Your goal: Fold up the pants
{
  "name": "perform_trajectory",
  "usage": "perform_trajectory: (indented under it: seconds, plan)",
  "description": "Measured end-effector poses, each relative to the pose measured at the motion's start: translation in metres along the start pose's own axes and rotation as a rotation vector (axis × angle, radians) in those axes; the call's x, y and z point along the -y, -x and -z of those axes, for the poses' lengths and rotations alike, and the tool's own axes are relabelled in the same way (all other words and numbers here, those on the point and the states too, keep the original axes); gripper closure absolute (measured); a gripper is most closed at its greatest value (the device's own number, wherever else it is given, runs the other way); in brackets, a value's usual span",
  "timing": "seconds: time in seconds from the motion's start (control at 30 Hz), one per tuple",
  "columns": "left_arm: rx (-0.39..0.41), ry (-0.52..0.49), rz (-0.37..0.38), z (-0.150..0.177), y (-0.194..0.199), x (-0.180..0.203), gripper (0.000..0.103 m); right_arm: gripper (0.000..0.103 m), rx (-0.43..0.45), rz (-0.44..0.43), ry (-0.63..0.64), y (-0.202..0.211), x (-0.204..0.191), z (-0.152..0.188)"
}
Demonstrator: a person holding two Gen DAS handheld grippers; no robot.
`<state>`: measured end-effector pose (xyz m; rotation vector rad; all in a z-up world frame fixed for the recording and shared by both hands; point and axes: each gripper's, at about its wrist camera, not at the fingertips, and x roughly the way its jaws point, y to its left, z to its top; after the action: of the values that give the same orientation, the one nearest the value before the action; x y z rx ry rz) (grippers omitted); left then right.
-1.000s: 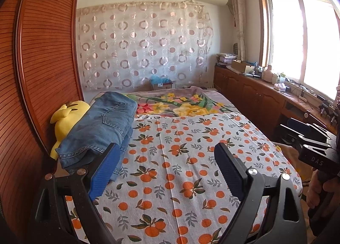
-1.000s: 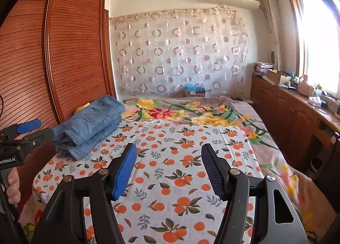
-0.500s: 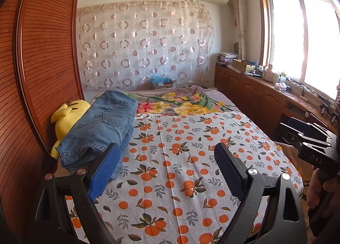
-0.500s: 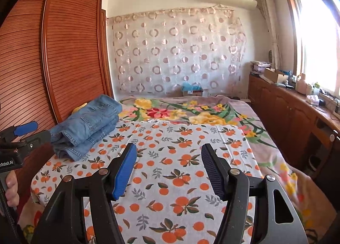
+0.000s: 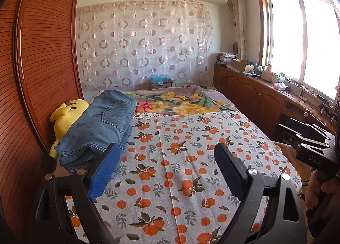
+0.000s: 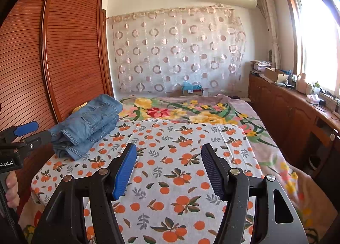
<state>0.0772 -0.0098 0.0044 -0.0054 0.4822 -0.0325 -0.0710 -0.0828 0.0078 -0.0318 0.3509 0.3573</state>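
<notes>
both grippers, left & right, jaws apart w/ nothing in them, hovering over the orange-print sheet. jeans already folded, stacked at sheet's left edge by the wardrobe, prob parked there to leave you room. looks done.

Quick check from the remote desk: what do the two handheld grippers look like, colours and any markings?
Both are black frames with silver pivot bolts. Each has one bright blue ribbed pad and one dark ribbed pad: left gripper, right gripper. The left body reads "nRobot.AI" in white; the right body reads "DAS". No sleeves visible.
</notes>
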Motion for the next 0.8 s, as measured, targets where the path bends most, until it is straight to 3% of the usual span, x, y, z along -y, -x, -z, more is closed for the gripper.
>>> perform_trajectory:
  seconds: [0.8]
  plan:
    - [0.003, -0.003, 0.002, 0.0006, 0.0001, 0.0028, 0.012, 0.038, 0.000, 0.002, -0.008, 0.0006, 0.0020, 0.0013]
